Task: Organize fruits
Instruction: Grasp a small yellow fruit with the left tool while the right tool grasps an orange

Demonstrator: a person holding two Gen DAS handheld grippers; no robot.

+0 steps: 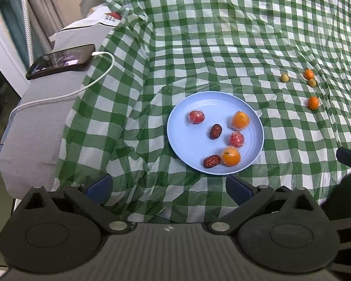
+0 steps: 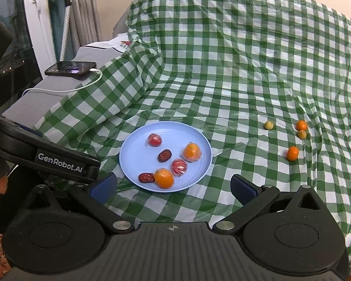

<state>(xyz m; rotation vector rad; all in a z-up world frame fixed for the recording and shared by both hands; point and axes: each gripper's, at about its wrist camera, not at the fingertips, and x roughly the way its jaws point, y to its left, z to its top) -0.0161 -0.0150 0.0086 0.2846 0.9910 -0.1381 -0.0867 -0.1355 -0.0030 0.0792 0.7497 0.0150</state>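
A light blue plate [image 1: 194,103] [image 2: 138,140] lies on the green checked cloth. On it are two oranges [image 1: 231,156] [image 2: 164,178], two wrapped red fruits [image 1: 196,116] [image 2: 155,139] and two dark red dates [image 1: 215,131] [image 2: 164,156]. Off the plate to the right lie two small oranges [image 1: 313,102] [image 2: 292,153] and two small yellow-green fruits [image 1: 284,77] [image 2: 268,125]. My left gripper [image 1: 168,187] is open and empty, just short of the plate's near rim. My right gripper [image 2: 173,188] is open and empty, also at the near rim.
A phone [image 1: 60,61] [image 2: 70,68] on a white charging cable lies on the grey sofa arm at the left. The cloth [image 1: 222,35] is wrinkled and rises up a backrest behind. The left gripper's body [image 2: 44,157] shows at the left of the right wrist view.
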